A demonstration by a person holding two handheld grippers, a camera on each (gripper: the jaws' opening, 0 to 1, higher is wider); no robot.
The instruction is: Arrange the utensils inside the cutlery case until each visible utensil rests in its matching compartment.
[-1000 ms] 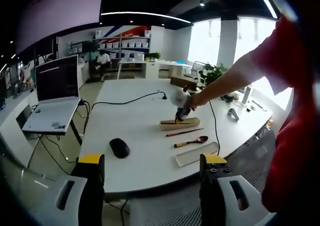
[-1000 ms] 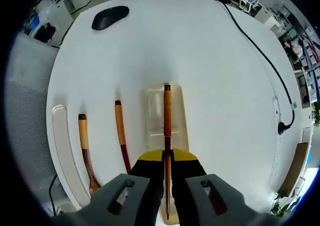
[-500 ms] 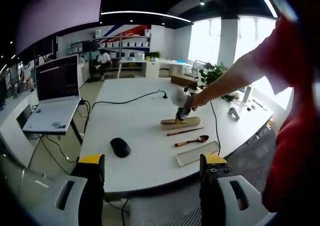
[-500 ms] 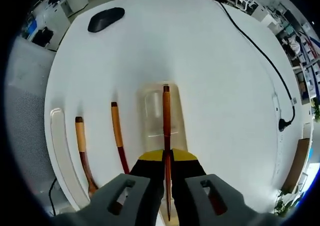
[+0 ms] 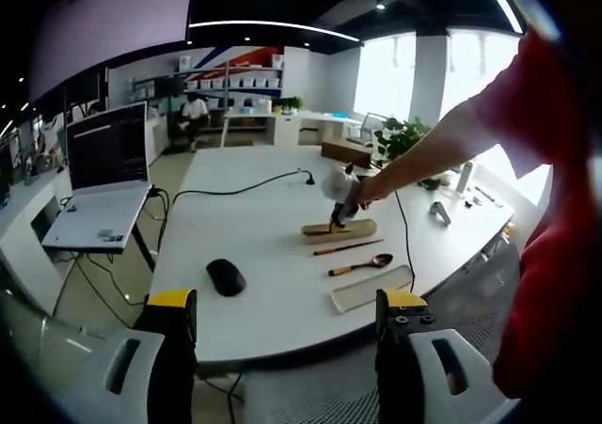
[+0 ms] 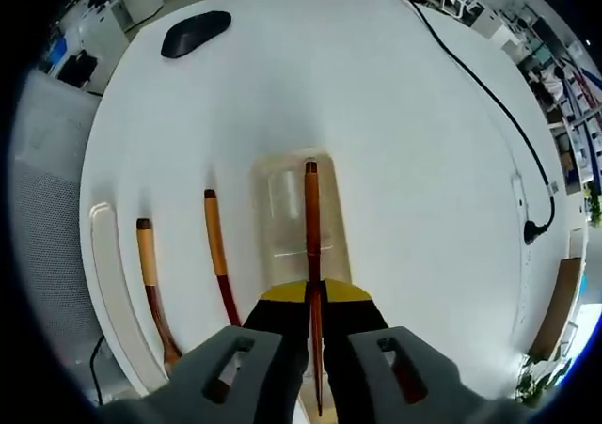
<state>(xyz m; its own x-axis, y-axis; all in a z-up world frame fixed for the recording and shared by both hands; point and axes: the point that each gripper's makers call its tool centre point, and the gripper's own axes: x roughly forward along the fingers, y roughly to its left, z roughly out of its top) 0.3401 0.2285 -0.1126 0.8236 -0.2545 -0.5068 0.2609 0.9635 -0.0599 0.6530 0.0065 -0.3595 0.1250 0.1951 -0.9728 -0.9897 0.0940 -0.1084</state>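
Chopstick is gripped in the closed jaws of the right gripper above the cutlery case on the table, so a tilted release could drop it outside its compartment, while the left gripper is held open.

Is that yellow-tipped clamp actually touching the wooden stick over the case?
Touching. In the right gripper view, the right gripper has its jaws closed on the wooden stick, which runs out from between them above the cutlery case.
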